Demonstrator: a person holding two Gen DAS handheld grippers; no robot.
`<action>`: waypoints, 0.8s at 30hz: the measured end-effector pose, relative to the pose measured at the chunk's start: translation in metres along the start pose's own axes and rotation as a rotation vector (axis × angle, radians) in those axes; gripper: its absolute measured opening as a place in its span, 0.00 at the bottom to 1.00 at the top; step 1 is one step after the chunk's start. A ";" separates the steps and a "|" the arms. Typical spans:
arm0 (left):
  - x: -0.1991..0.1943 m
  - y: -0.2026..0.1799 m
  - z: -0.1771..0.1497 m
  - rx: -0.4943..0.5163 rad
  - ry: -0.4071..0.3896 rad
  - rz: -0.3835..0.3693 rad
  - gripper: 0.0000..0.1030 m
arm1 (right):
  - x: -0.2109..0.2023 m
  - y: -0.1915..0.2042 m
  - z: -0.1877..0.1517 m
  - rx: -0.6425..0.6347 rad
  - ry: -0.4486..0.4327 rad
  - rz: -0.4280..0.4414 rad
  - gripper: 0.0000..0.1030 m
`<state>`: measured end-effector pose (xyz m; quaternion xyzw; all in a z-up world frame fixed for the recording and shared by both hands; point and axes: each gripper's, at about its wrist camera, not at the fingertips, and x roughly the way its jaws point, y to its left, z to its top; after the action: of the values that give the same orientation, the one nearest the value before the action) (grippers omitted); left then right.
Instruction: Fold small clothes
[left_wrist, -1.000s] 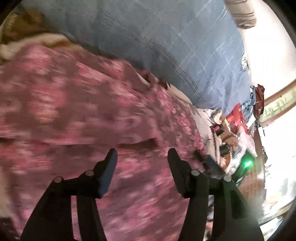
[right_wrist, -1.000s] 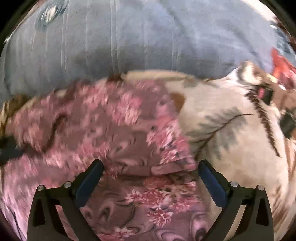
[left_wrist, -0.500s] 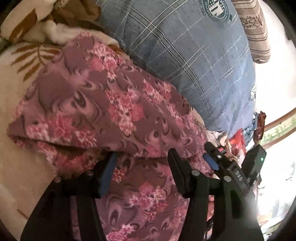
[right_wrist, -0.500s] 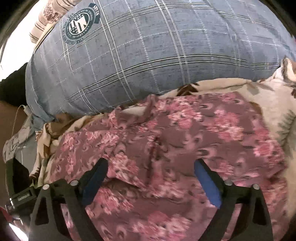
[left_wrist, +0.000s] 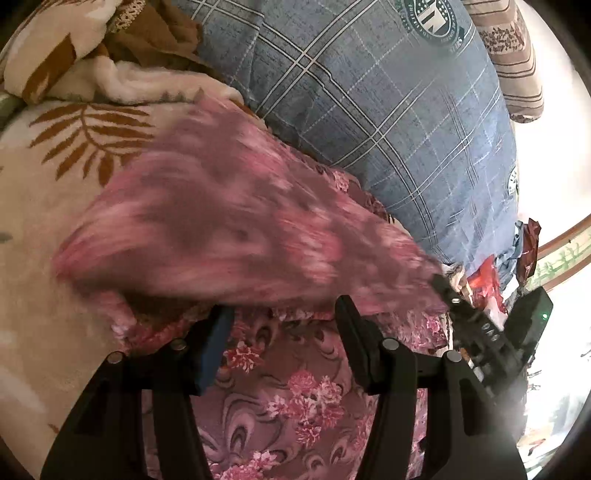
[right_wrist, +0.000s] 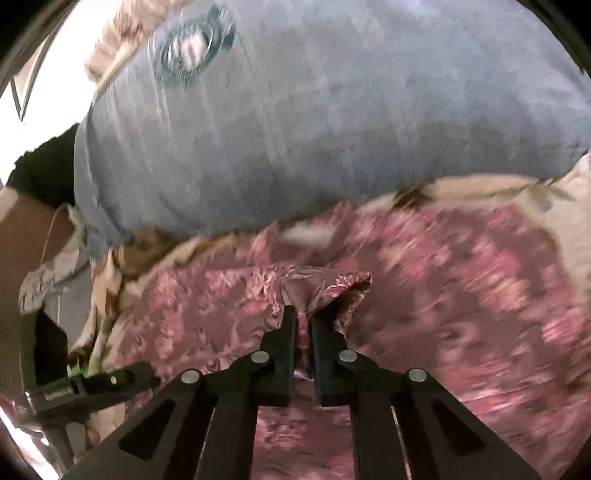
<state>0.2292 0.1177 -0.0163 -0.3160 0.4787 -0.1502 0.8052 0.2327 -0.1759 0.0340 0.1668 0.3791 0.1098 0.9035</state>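
Bedding with a leaf print (left_wrist: 44, 229) forms the work surface. Nearest, the left gripper (left_wrist: 282, 325) is seen about half open, its jaws opening slightly over the floral garment (left_wrist: 295, 387), with nothing gripped. The right gripper (right_wrist: 303, 325) is shut on a bunched edge of that garment (right_wrist: 325, 284), and cloth is pinched between the pads. A fold is judged to be under way; the pinched edge needs carrying across and laying flat. Behind lies a blue pillow (left_wrist: 388, 110). No containers are visible.
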 end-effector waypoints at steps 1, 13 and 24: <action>0.000 0.001 0.000 -0.004 -0.003 -0.003 0.57 | -0.009 -0.009 0.004 0.014 -0.023 -0.013 0.07; 0.005 -0.001 -0.001 0.031 -0.016 0.039 0.55 | -0.028 -0.123 0.001 0.199 0.016 -0.155 0.16; 0.011 -0.024 -0.009 0.154 0.058 -0.018 0.55 | -0.023 -0.130 0.006 0.200 0.028 -0.178 0.07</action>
<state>0.2284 0.0907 -0.0111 -0.2532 0.4861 -0.2030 0.8114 0.2303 -0.3040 0.0030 0.2200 0.4141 -0.0069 0.8832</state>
